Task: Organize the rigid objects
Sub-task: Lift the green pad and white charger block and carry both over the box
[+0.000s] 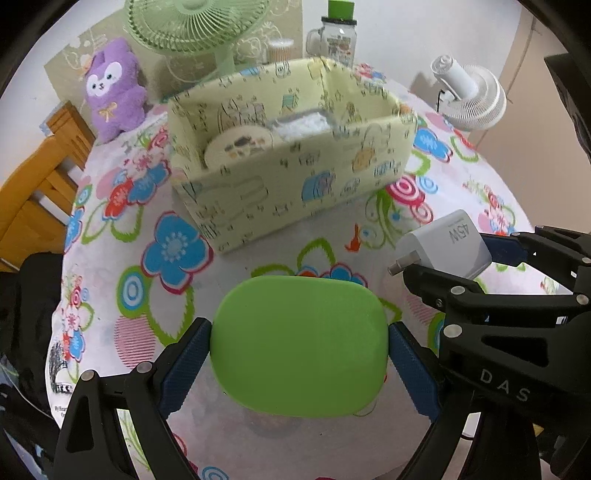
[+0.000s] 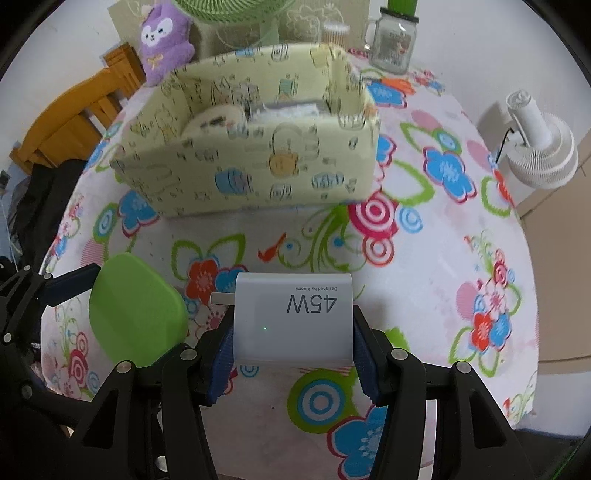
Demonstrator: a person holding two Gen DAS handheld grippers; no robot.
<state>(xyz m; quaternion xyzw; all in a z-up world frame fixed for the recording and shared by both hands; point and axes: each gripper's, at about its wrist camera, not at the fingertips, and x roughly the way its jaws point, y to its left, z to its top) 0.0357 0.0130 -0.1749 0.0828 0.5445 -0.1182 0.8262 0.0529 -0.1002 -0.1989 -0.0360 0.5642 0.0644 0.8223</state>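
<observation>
My left gripper (image 1: 300, 350) is shut on a smooth green rounded case (image 1: 299, 343) and holds it above the table; the case also shows in the right wrist view (image 2: 136, 310). My right gripper (image 2: 293, 332) is shut on a white 45W charger (image 2: 293, 317), prongs pointing left; it shows at the right of the left wrist view (image 1: 447, 245). A pale yellow patterned storage box (image 1: 291, 173) stands ahead of both grippers, also in the right wrist view (image 2: 251, 166). It holds a round printed tape roll (image 1: 236, 144) and a white packet (image 1: 303, 123).
The round table has a flowered cloth (image 2: 424, 258). Behind the box are a purple plush (image 1: 110, 92), a green fan (image 1: 199, 29), a glass mug jar (image 1: 338, 37) and a white fan (image 1: 472, 96). A wooden chair (image 1: 33, 184) stands at the left.
</observation>
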